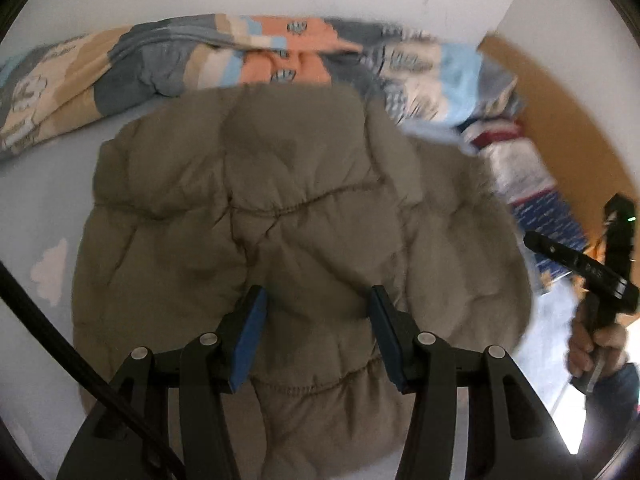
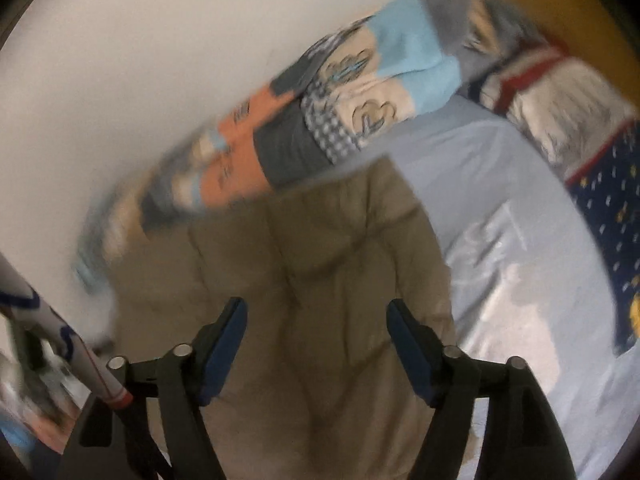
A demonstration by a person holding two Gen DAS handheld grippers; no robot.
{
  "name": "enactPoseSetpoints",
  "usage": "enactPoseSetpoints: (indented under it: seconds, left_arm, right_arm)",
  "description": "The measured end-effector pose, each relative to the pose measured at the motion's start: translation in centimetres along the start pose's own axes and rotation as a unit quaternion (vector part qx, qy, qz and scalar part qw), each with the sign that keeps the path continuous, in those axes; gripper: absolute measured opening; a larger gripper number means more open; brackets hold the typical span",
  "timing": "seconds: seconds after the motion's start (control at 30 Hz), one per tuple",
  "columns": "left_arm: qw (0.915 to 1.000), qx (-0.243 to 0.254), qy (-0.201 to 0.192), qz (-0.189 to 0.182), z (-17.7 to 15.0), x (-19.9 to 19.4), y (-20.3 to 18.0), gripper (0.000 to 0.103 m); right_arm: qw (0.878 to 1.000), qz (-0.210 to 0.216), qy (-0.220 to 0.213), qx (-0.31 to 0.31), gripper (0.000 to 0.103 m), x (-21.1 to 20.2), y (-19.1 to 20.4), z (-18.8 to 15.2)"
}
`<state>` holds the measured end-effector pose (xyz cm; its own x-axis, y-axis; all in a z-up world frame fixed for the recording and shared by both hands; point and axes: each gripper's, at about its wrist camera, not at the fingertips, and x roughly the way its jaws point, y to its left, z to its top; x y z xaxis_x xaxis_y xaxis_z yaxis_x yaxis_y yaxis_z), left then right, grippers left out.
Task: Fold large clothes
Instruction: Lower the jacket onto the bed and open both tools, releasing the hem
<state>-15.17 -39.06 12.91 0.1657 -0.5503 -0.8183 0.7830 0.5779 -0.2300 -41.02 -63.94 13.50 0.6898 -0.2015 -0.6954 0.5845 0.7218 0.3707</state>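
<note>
Olive padded jacket (image 1: 288, 216) lying spread across the middle of the pale blue bedsheet (image 1: 48, 208)
Both the left gripper (image 1: 316, 336) and right gripper (image 2: 316, 348) are hovering over it with jaws parted and nothing between the pads; a patchwork quilt (image 1: 168, 60) is seemingly bunching along the upper frame, though blurred

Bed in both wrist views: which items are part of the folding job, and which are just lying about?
Job:
- olive puffer jacket
- left gripper
- right gripper

Lying about:
- patchwork quilt
- navy patterned bedding
- light blue sheet
</note>
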Motion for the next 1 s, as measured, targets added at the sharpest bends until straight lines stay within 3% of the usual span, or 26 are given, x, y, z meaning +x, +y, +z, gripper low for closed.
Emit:
enactPoseSetpoints:
  seconds: [0.03, 0.07, 0.23, 0.47, 0.7, 0.83, 1.0]
  left_arm:
    - [1.0, -0.002, 0.006, 0.006, 0.2, 1.0, 0.2, 0.051]
    - [0.9998, -0.011, 0.016, 0.009, 0.5, 2.1, 0.8, 0.052]
    - [0.9973, -0.061, 0.04, 0.003, 2.0, 5.0, 3.7, 0.052]
    - [0.9966, -0.068, 0.035, 0.031, 2.6, 6.0, 3.5, 0.052]
    - [0.9959, 0.0, -0.017, 0.089, -0.3, 1.1, -0.2, 0.052]
    - [0.9896, 0.028, -0.04, 0.135, -2.8, -1.4, -1.0, 0.052]
    - [0.9853, 0.037, -0.054, 0.158, -5.5, -3.0, -0.8, 0.053]
  right_arm:
    - [1.0, -0.01, 0.012, -0.018, 0.06, 1.1, 0.4, -0.9]
    - [0.999, -0.031, 0.03, -0.03, 0.058, 2.6, 0.6, -1.6]
    - [0.996, -0.056, 0.066, -0.034, 0.055, 7.1, -1.3, -2.8]
    - [0.991, -0.078, 0.101, -0.025, 0.056, 10.3, -1.9, -2.7]
    - [0.994, -0.079, 0.078, -0.007, 0.06, 6.6, -0.8, -3.0]
    - [0.997, -0.067, 0.044, -0.022, 0.061, 3.0, 1.6, -4.2]
    - [0.998, -0.041, 0.032, -0.039, 0.061, 1.4, 5.4, -4.8]
